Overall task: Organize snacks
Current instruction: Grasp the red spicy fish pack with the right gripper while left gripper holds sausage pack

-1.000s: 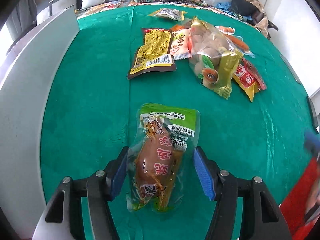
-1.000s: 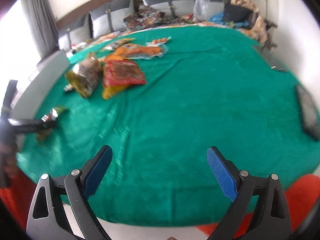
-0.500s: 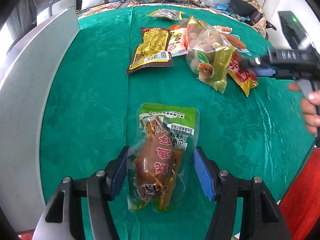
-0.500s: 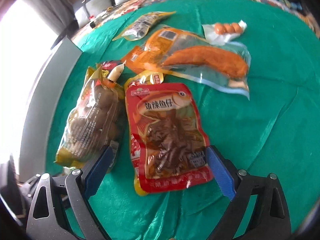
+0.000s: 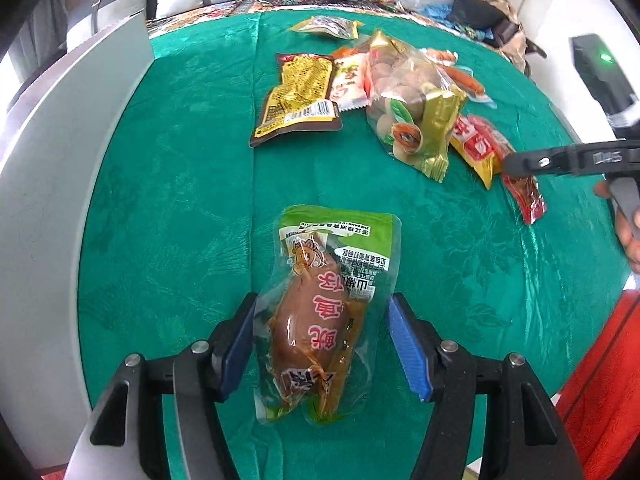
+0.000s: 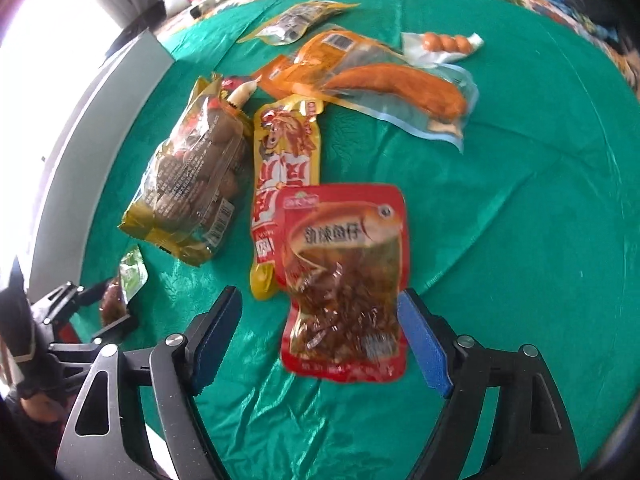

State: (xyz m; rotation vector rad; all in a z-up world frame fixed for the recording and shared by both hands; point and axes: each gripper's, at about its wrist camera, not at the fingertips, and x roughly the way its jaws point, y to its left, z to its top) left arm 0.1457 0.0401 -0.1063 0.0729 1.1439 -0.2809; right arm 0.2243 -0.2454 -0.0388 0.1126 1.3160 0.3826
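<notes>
Left wrist view: the green-topped clear pouch holding a brown braised drumstick (image 5: 324, 320) lies flat on the green patterned tablecloth (image 5: 168, 216), its lower half between the blue pads of the left gripper (image 5: 322, 346). The jaws stand wide, just beside the pouch's edges, gripping nothing. Right wrist view shows the same posture over another snack: the right gripper (image 6: 320, 338) straddles the lower end of the red glossy packet of spicy fish strips (image 6: 346, 280), pads clear of both edges. That packet overlaps a yellow-and-red narrow sachet (image 6: 280, 172); beside it lies a gold-trimmed clear bag of brown round eggs (image 6: 192, 184), and further off a long orange sausage in clear wrap (image 6: 400, 84). The step in hand looks like picking up. Next, each claw should close squarely on its own pouch, the right one without catching the sachet underneath.
</notes>
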